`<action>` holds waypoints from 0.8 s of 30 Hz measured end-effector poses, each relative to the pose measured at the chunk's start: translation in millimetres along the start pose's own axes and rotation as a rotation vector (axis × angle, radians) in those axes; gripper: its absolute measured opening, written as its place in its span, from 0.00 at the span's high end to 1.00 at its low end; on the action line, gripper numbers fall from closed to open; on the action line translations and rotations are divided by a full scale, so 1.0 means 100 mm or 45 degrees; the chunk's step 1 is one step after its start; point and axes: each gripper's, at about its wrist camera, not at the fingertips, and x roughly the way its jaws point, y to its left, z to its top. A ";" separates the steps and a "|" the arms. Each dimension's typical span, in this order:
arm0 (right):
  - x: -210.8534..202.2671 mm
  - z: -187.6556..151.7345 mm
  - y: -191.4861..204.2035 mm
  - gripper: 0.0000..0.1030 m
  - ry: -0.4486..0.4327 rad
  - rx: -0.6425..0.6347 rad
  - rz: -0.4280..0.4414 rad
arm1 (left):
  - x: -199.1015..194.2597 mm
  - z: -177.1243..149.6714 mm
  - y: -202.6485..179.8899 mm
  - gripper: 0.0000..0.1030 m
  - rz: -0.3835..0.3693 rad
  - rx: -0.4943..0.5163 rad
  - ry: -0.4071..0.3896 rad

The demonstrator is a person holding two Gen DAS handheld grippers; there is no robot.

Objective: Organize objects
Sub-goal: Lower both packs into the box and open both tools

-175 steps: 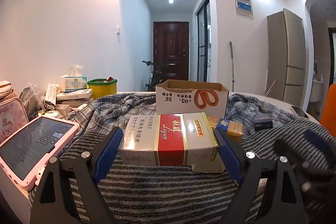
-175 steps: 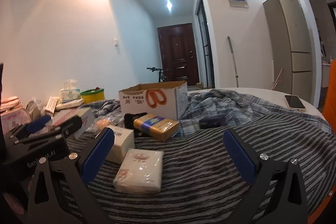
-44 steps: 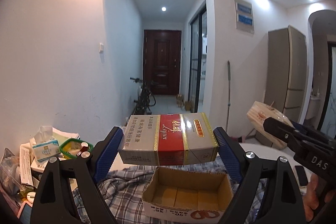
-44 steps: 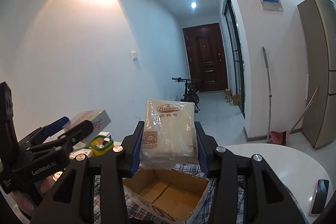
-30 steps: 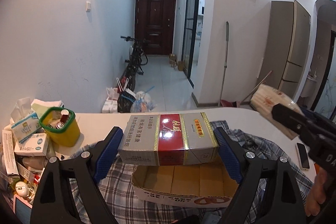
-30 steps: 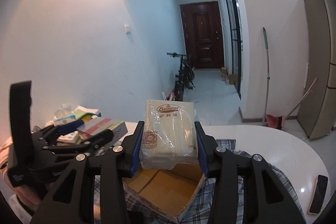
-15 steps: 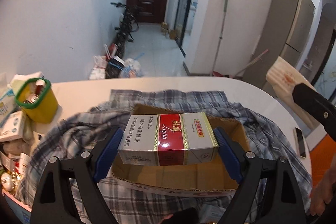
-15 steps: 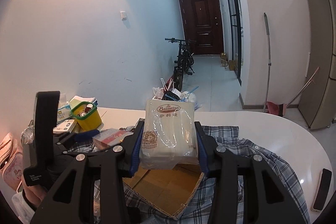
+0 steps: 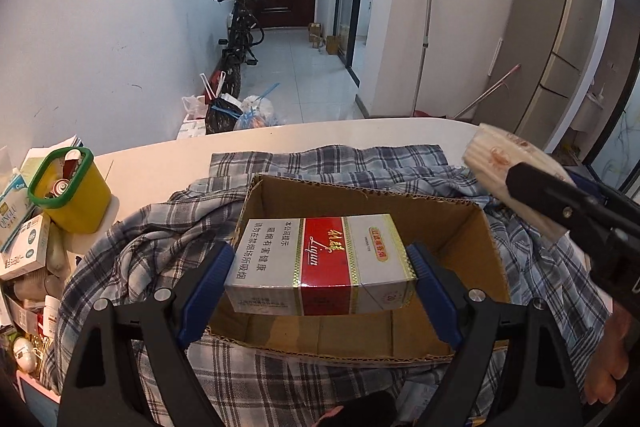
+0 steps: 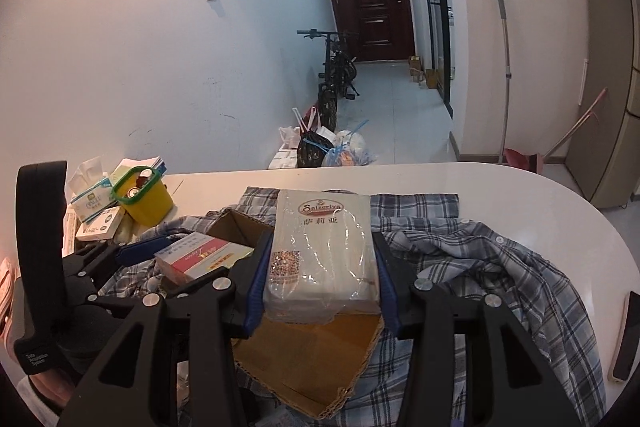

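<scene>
My left gripper (image 9: 320, 267) is shut on a silver and red cigarette carton (image 9: 322, 261), held lengthwise just inside the open cardboard box (image 9: 456, 215). My right gripper (image 10: 320, 279) is shut on a white tissue pack (image 10: 322, 251) wrapped in clear film, which hangs over the box's right part (image 10: 316, 363). In the left wrist view the tissue pack (image 9: 500, 155) and the right tool show at the right edge. The right wrist view shows the carton (image 10: 204, 257) and the left tool at the left. The box floor looks bare.
The box sits on a crumpled plaid shirt (image 9: 152, 235) on a white table (image 10: 520, 187). A yellow bin (image 9: 70, 197) and tissue boxes (image 9: 18, 243) crowd the left side. A phone (image 10: 628, 335) lies at the table's right edge. A bicycle (image 10: 336, 67) stands in the hallway beyond.
Both grippers have come down and tilted toward the box. The carton, a second ago above the box's rim, now sits within its walls; the tissue pack has come lower over the box.
</scene>
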 end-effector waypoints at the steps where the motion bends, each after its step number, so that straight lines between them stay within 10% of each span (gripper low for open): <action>1: -0.01 0.00 -0.01 0.56 -0.003 0.001 0.003 | 0.00 0.00 0.00 0.13 0.002 -0.002 0.002; 10: -0.06 0.02 0.03 0.56 -0.034 -0.016 0.010 | 0.05 0.01 -0.02 0.13 -0.108 -0.008 0.034; 24: -0.07 0.02 0.00 0.56 -0.033 -0.010 0.008 | -0.34 0.11 0.13 0.12 0.027 -0.048 -0.161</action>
